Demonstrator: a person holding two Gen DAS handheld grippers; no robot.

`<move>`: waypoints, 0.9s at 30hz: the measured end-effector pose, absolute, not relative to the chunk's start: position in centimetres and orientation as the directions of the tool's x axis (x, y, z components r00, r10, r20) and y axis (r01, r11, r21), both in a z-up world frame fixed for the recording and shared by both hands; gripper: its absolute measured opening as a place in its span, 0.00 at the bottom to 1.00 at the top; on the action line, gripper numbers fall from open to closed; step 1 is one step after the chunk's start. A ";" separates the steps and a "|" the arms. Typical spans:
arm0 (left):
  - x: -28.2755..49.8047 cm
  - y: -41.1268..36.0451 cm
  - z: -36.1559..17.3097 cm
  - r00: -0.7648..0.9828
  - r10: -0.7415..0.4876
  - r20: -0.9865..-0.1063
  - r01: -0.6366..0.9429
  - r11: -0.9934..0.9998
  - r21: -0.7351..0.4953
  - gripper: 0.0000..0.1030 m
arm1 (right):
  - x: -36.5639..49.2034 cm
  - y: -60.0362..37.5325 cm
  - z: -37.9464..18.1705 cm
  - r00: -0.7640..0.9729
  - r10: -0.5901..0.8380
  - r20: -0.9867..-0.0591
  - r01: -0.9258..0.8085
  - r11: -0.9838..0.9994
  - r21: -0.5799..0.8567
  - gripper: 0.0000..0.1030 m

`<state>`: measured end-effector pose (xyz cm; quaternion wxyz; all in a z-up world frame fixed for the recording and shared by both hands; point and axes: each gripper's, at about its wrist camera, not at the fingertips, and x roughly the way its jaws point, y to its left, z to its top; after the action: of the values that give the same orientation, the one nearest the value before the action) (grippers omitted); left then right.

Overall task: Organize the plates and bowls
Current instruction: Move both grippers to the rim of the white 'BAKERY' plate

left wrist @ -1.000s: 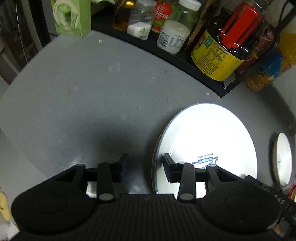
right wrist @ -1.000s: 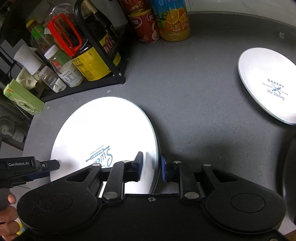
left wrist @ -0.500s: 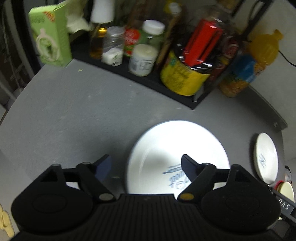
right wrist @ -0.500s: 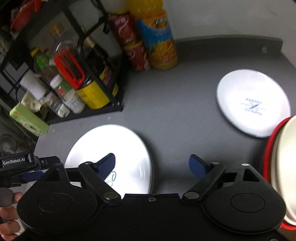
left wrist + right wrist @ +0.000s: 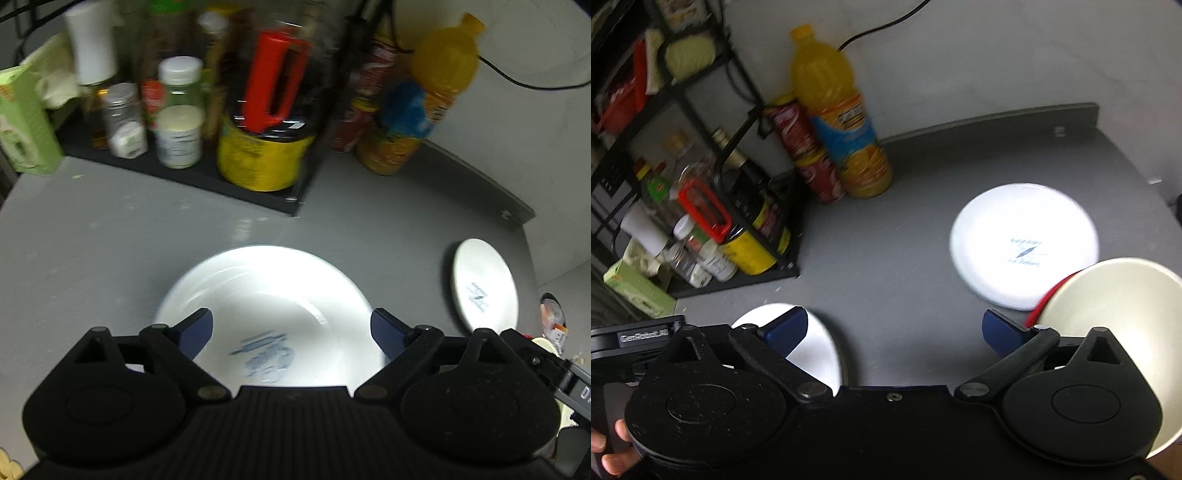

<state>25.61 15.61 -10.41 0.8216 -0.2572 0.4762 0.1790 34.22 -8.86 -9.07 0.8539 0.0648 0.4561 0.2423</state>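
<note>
Now both grippers, L [image 5: 291,328] & R [image 5: 892,330], jaws wide, empty, above big plate [image 5: 273,295] on counter [image 5: 110,240].

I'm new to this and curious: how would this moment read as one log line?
left tool: open, above large white plate | right tool: open, holds nothing | small white plate: flat on grey counter

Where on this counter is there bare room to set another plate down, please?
Bare grey counter lies between the large plate, the small plate and the orange juice bottle. Another patch lies left of the large plate, before the black rack. The rack corner is crowded.
</note>
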 end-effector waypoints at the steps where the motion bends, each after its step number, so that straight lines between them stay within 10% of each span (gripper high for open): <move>1: 26.3 15.1 -10.5 0.479 0.041 -0.877 -0.532 0.808 -0.253 0.89 | 34.4 -9.4 -8.9 0.472 0.471 -0.745 -0.349 0.876 0.333 0.99; 27: 38.2 4.9 -11.5 0.460 -0.128 -0.878 -0.417 0.842 -0.342 0.89 | 41.1 -20.1 -7.9 0.516 0.372 -0.771 -0.186 0.928 0.323 1.00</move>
<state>38.22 4.95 -11.50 0.8119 -0.2665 0.5118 0.0889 41.09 -20.11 -7.91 0.8649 0.1000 0.4646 0.1613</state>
